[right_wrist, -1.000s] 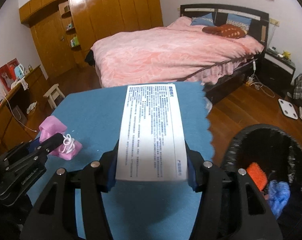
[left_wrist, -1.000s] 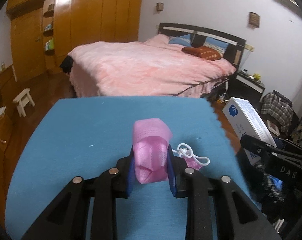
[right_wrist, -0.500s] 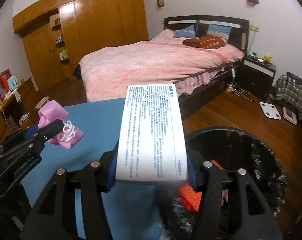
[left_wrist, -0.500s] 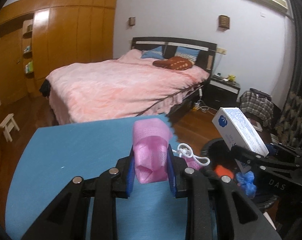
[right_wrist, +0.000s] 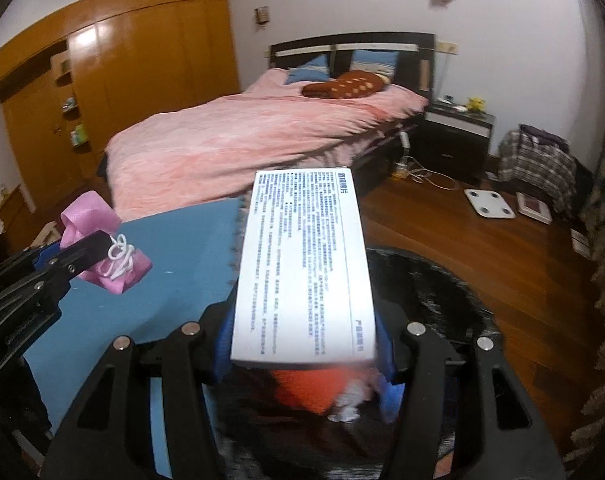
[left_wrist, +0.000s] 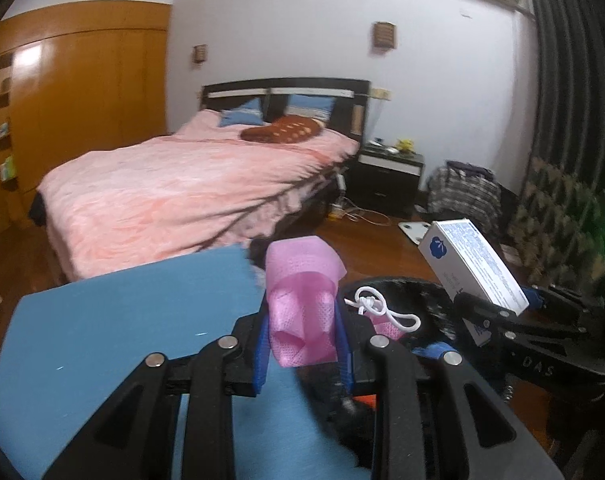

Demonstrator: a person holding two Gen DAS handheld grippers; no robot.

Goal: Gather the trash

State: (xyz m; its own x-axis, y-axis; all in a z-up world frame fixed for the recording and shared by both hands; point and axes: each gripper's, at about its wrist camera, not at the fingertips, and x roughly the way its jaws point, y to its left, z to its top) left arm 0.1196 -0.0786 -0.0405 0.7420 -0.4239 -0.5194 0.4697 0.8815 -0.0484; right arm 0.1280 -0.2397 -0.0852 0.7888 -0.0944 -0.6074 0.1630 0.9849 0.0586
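Note:
My left gripper (left_wrist: 302,344) is shut on a crumpled pink face mask (left_wrist: 302,304) whose white ear loop (left_wrist: 378,308) dangles to the right. It hangs at the right edge of the blue table (left_wrist: 122,320), beside the black bin (left_wrist: 406,284). My right gripper (right_wrist: 302,352) is shut on a white printed box (right_wrist: 302,268) and holds it over the black bin (right_wrist: 442,292), where orange and white scraps (right_wrist: 302,388) lie. In the left wrist view the box (left_wrist: 474,264) shows at the right. In the right wrist view the mask (right_wrist: 102,240) shows at the left.
A pink bed (right_wrist: 254,136) stands beyond the table, with a dark nightstand (right_wrist: 454,140) to its right. On the wooden floor lie a white scale (right_wrist: 490,204), cables and a plaid bundle (right_wrist: 538,160). Wooden wardrobes (right_wrist: 114,80) line the left wall.
Both grippers have swung right, off the blue table toward the black bin, each keeping hold of its item. The bin now sits under the box.

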